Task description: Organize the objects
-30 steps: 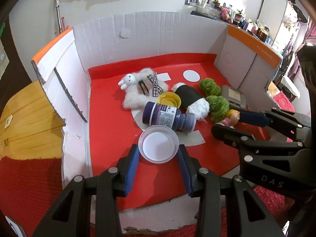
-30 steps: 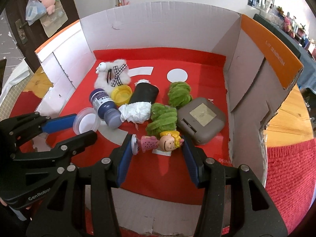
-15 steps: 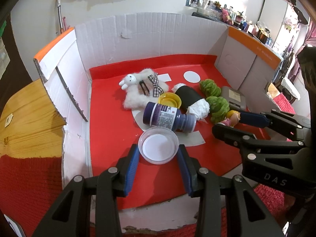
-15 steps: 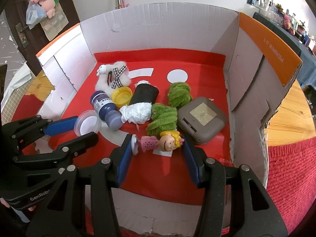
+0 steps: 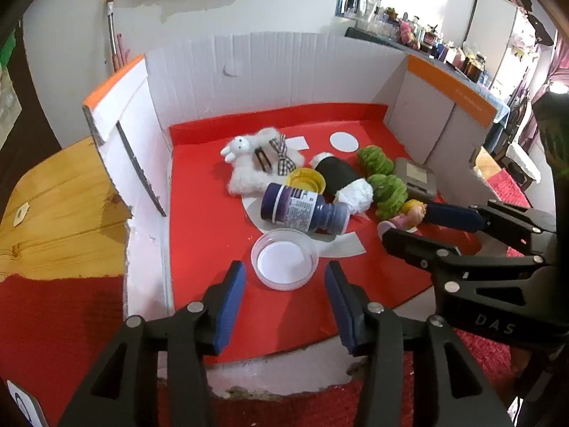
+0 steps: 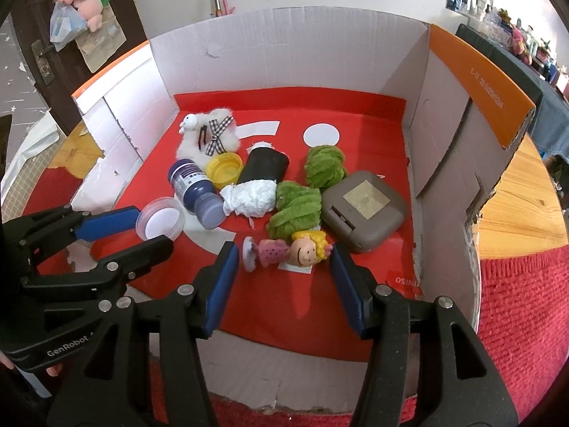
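Two grippers hang over the near edge of a white cardboard box (image 6: 291,46) with a red floor, its front side open. Largest to smallest inside: a fluffy white lamb toy (image 6: 208,135) with a checked ribbon lies near the far left corner; a grey-brown case (image 6: 362,206) sits toward the right wall; two green woolly bundles (image 6: 295,208) lie just beside it; a black roll (image 6: 265,167) with a white crumpled end rests mid-floor; a dark blue bottle (image 5: 302,210) lies on its side; a yellow cap (image 6: 224,168) sits behind it.

Near the front edge, the left gripper (image 5: 284,284) is opening, its pads flanking but clear of a clear round lid (image 5: 284,259). The right gripper (image 6: 281,277) is also opening, a blonde doll figurine (image 6: 288,251) lying between its jaws, untouched.
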`<state>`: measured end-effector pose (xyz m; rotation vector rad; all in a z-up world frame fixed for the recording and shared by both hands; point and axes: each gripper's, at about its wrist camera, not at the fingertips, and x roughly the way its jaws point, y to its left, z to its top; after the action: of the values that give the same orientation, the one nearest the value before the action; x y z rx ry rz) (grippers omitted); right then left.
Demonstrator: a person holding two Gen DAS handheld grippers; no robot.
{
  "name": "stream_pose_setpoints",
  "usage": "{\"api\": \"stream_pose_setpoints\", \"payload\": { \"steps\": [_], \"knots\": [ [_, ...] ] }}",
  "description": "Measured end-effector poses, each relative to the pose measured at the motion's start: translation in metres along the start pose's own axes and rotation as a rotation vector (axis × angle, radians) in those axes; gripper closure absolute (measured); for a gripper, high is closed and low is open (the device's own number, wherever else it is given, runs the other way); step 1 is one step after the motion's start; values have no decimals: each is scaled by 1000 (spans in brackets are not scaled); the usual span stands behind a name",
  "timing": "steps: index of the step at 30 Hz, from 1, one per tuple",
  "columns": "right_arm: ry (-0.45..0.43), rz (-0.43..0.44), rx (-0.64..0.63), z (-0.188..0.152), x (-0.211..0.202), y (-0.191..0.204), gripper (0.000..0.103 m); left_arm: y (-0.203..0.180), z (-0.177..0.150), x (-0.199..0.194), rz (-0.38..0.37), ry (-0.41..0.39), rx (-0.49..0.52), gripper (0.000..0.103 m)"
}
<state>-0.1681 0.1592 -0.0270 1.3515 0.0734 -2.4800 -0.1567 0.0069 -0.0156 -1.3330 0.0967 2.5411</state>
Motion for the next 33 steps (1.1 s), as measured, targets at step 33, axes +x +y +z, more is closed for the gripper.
{"api": "stream_pose_setpoints", "payload": {
  "steps": [33],
  "knots": [
    [-290, -107, 91, -41, -66, 2, 29, 0, -35, -49, 127, -198, -86, 16]
  ]
}}
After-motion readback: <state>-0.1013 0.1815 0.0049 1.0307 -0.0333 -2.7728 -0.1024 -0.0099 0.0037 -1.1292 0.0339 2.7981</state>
